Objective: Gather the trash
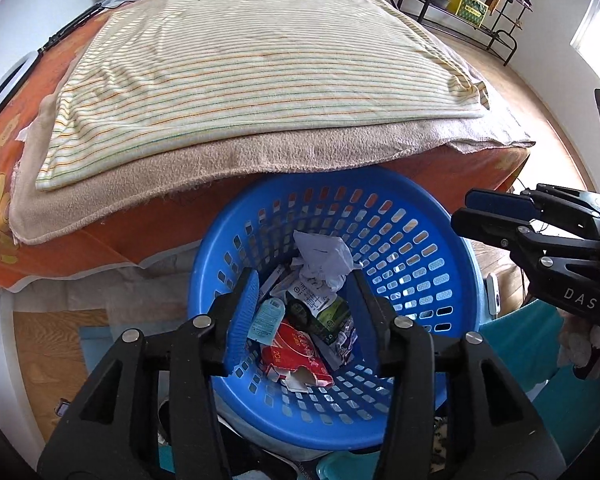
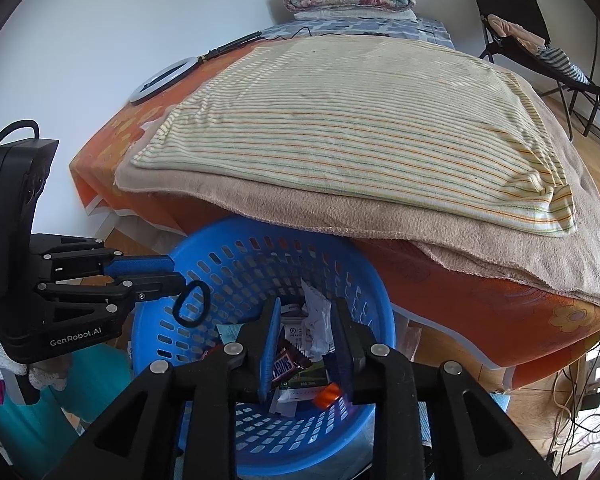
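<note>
A round blue perforated basket (image 1: pixel 420 256) stands on the floor against the bed and holds trash: crumpled white paper (image 1: pixel 324 258), a red carton (image 1: pixel 296 354), a pale blue packet (image 1: pixel 266 318) and green wrappers. My left gripper (image 1: pixel 306 304) hangs open above the basket. From the right wrist view it (image 2: pixel 172 276) shows at the basket's left rim (image 2: pixel 216 236), with a black loop (image 2: pixel 192 304) hanging at its fingertips. My right gripper (image 2: pixel 306 338) is open over the basket, above a Snickers wrapper (image 2: pixel 286 364). It also shows at the right in the left wrist view (image 1: pixel 466 210).
A bed with an orange sheet (image 1: pixel 4 184), a beige blanket (image 1: pixel 260 156) and a striped towel (image 1: pixel 260 60) overhangs the basket's far rim. A black rack (image 1: pixel 460 4) and a chair (image 2: pixel 516 28) stand behind. Cables (image 2: pixel 580 396) lie on the floor at right.
</note>
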